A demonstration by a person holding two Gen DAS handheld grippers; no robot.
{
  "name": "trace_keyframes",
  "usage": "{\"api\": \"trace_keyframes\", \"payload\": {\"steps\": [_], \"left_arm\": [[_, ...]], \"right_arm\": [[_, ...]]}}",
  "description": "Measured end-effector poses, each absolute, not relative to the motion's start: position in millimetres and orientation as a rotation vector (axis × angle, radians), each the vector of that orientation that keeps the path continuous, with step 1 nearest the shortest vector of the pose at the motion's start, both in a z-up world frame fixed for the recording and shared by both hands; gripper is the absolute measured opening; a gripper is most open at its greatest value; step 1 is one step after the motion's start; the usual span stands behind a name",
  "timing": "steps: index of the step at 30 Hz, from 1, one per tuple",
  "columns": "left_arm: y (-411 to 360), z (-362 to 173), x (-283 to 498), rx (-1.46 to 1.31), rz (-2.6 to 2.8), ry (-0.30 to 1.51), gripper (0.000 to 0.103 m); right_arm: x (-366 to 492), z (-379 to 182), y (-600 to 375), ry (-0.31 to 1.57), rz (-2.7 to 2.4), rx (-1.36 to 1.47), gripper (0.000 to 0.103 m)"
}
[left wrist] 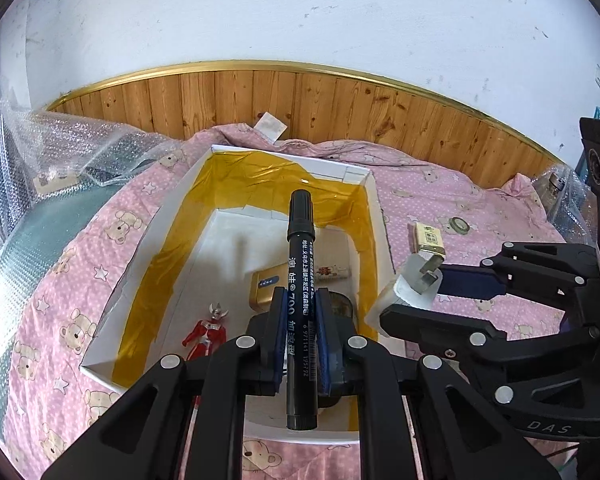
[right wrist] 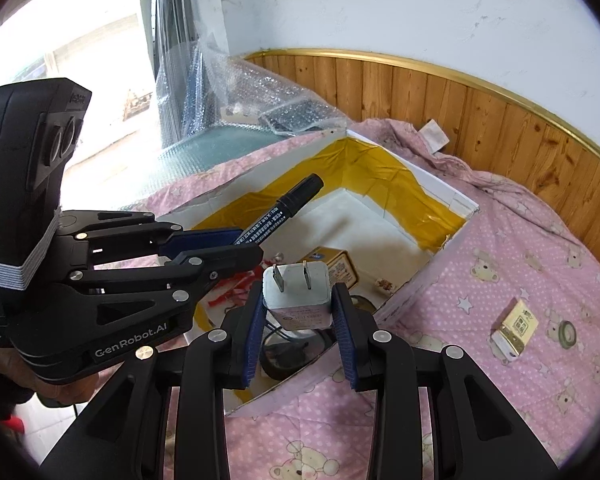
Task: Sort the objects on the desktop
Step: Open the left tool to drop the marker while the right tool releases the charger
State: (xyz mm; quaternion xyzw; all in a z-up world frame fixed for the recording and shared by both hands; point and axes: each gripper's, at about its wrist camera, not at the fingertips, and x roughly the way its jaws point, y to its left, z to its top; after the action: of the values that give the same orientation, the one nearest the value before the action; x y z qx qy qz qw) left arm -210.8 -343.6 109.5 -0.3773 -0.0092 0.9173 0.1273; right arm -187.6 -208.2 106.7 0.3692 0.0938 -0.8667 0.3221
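Note:
My left gripper (left wrist: 300,320) is shut on a black marker pen (left wrist: 299,264), held above the open white box (left wrist: 172,216) lined with yellow tape. From the right wrist view the same marker (right wrist: 288,204) juts out of the left gripper (right wrist: 236,246) over the box (right wrist: 444,188). My right gripper (right wrist: 298,316) is shut on a white plug adapter (right wrist: 298,294), prongs pointing forward, at the box's near corner. In the left wrist view the right gripper (left wrist: 424,296) holds the adapter (left wrist: 410,286) at the box's right wall. Inside the box lie a red toy figure (left wrist: 204,332), a gold tin (left wrist: 266,286) and a small tube (left wrist: 332,273).
The box rests on a pink bear-print quilt (right wrist: 500,380). On the quilt to the right lie a small gold-and-white packet (right wrist: 516,330) and a roll of tape (right wrist: 567,334). Bubble wrap (left wrist: 60,148) is piled at the left. Wooden panelling (left wrist: 340,104) runs behind.

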Motion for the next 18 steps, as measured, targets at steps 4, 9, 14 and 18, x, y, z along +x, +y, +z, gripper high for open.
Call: {"api": "trace_keyframes", "payload": {"steps": [4, 9, 14, 18], "left_arm": [[-351.6, 101.6, -220.5, -1.126, 2.689, -0.028, 0.014], [-358.3, 90.7, -229.7, -1.165, 2.696, -0.041, 0.016], [-360.2, 83.2, -232.9, -1.195, 2.703, -0.061, 0.047], [-357.3, 80.7, -234.2, -1.208, 2.696, -0.055, 0.047]], "right_arm": [[-193.5, 101.6, -212.5, 0.25, -2.27, 0.979, 0.035], [-200.6, 93.1, -216.0, 0.246, -2.26, 0.997, 0.036], [-206.5, 88.9, -209.5, 0.192, -2.26, 1.006, 0.042], [-204.5, 89.6, -206.1, 0.186, -2.26, 1.0, 0.042]]}}
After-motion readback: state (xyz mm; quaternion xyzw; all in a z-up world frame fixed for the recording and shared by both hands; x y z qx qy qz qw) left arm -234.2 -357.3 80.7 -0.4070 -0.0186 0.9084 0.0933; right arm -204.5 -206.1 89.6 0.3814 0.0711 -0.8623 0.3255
